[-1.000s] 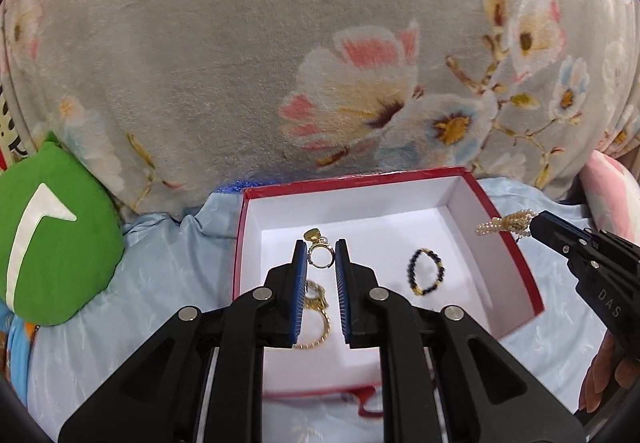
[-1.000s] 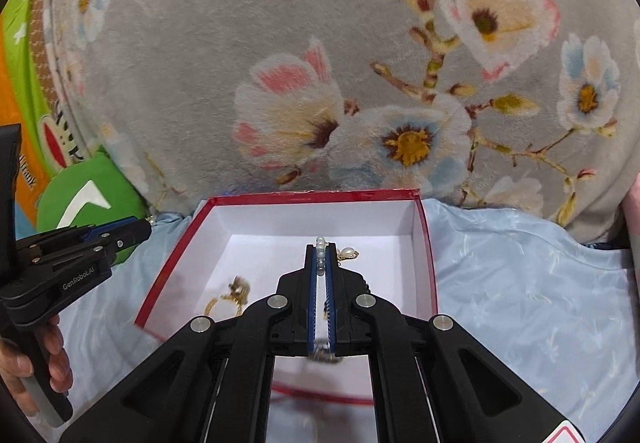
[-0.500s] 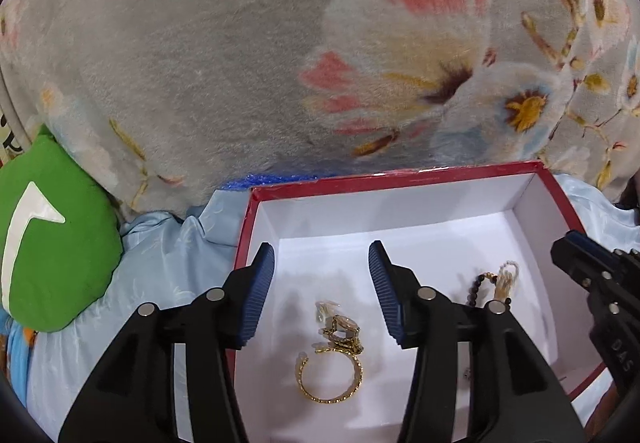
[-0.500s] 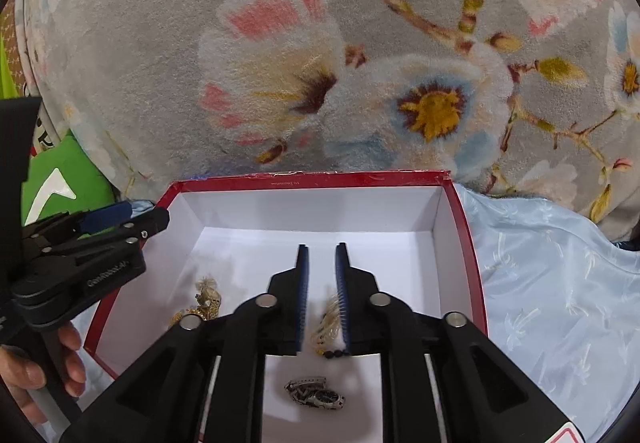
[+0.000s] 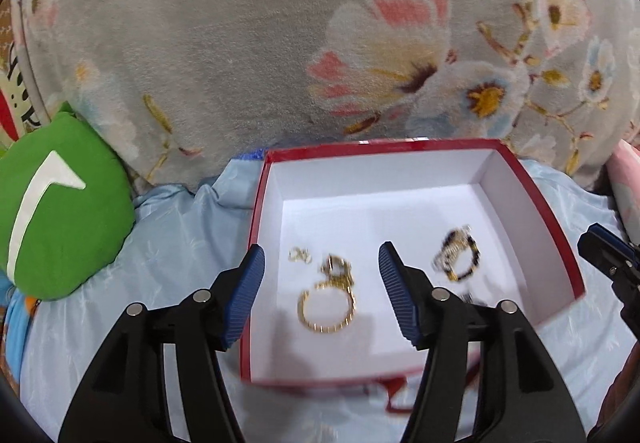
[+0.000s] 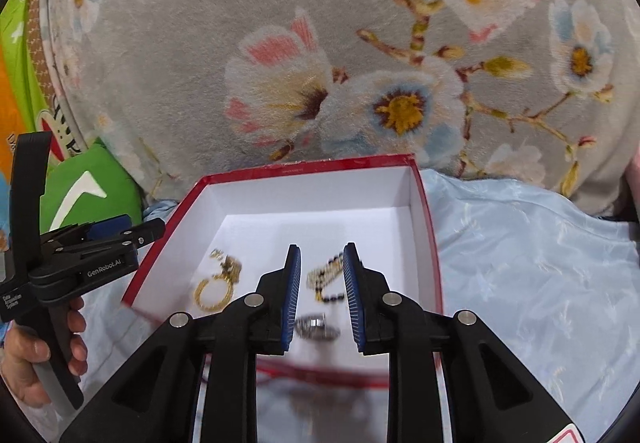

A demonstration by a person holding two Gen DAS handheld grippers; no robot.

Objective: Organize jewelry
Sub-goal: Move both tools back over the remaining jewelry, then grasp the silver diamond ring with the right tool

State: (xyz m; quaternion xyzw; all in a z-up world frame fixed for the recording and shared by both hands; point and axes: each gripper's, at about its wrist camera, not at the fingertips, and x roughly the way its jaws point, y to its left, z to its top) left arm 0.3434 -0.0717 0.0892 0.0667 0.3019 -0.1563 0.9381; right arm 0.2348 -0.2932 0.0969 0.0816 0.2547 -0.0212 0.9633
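Left wrist view: grey floral plush blanket (image 5: 248, 43) seen behind, pale blue satin sheet (image 5: 176, 227) below. Red cardboard box with white lining (image 5: 536, 211) set on sheet; gold bangle (image 5: 326, 309) and black-and-gold beaded bracelet (image 5: 460, 253) laid inside, likely for sorting. Left gripper (image 5: 322, 291) held spread wide, empty.

Right wrist view: right gripper (image 6: 318, 293) parted, nothing held; small silver piece (image 6: 316, 327) shown near front wall, barely visible in left view.

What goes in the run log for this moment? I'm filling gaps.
left gripper: open, empty | right gripper: open, empty | red box: holds gold bracelet, beaded bracelet
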